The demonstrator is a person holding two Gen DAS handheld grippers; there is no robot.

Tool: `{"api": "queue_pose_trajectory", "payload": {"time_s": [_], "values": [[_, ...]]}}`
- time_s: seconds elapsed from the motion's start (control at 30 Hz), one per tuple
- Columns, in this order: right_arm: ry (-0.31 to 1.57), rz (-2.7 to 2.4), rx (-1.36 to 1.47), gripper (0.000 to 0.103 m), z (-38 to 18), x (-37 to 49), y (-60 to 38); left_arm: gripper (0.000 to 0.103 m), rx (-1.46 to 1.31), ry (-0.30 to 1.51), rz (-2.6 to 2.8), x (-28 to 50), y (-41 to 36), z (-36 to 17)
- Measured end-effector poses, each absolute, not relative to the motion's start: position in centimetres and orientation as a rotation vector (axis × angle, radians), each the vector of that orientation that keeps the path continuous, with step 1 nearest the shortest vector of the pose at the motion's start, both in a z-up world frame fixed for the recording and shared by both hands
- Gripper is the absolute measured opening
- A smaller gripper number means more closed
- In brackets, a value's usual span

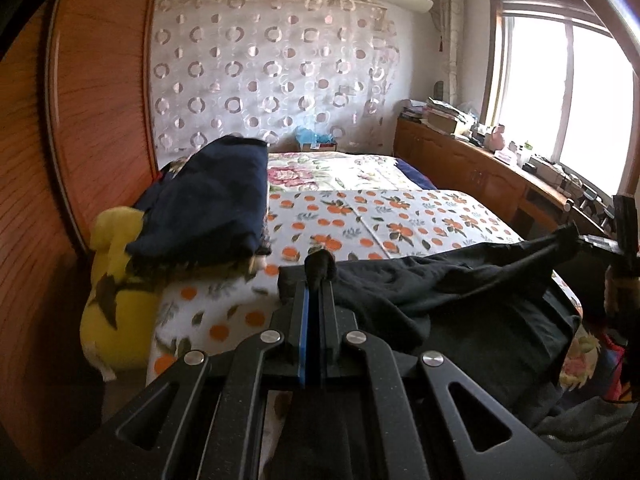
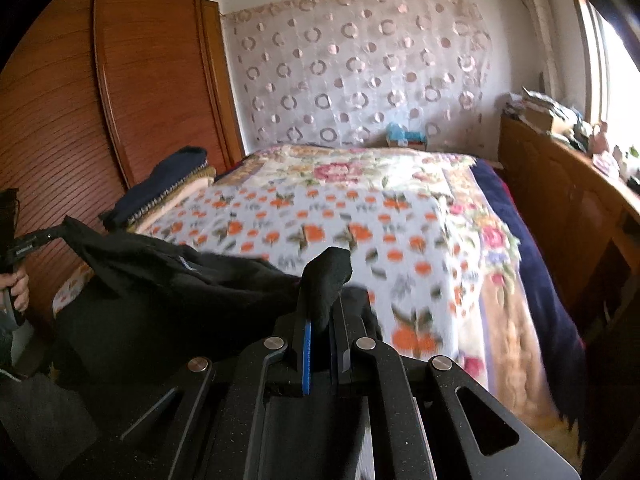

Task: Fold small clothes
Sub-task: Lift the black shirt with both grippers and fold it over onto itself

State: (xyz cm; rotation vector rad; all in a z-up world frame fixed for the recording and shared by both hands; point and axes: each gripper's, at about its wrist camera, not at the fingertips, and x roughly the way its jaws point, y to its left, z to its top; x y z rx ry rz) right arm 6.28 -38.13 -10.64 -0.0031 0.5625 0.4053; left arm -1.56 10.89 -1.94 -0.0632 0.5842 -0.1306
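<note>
A black garment (image 1: pixel 440 284) hangs stretched between my two grippers above the near end of the bed. My left gripper (image 1: pixel 318 276) is shut on one corner of it; a tuft of black cloth sticks out past the fingertips. My right gripper (image 2: pixel 326 292) is shut on the other corner, also with cloth bunched between the fingers. The right gripper shows at the right edge of the left wrist view (image 1: pixel 588 240), pinching the cloth. The left gripper shows at the left edge of the right wrist view (image 2: pixel 44 236). The garment (image 2: pixel 172 280) sags between them.
The bed has an orange-fruit print sheet (image 1: pixel 400 216) and a floral cover (image 2: pixel 360 172). A pile of folded dark clothes (image 1: pixel 208 200) and a yellow plush toy (image 1: pixel 112 280) sit at the bed's left. A wooden wardrobe (image 1: pixel 92 120) stands left, a cluttered wooden cabinet (image 1: pixel 480 168) right.
</note>
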Motion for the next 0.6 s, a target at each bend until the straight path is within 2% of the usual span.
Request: {"api": "queue_pose_trajectory", "payload": {"time_s": [0.17, 0.4, 0.6], "values": [[0.588, 0.395, 0.001, 0.006, -10.5, 3.3, -39.1, 0.005, -0.074, 0.578, -0.128, -3.3, 11.3, -1.8], [0.617, 0.400, -0.072, 0.006, -7.0, 2.6, -38.3, 0.005, -0.047, 0.567, -0.133, -5.9, 11.3, -0.6], [0.710, 0.396, -0.092, 0.006, -8.2, 2.7, -38.1, 0.005, -0.008, 0.637, -0.115, -5.8, 11.0, -2.6]]}}
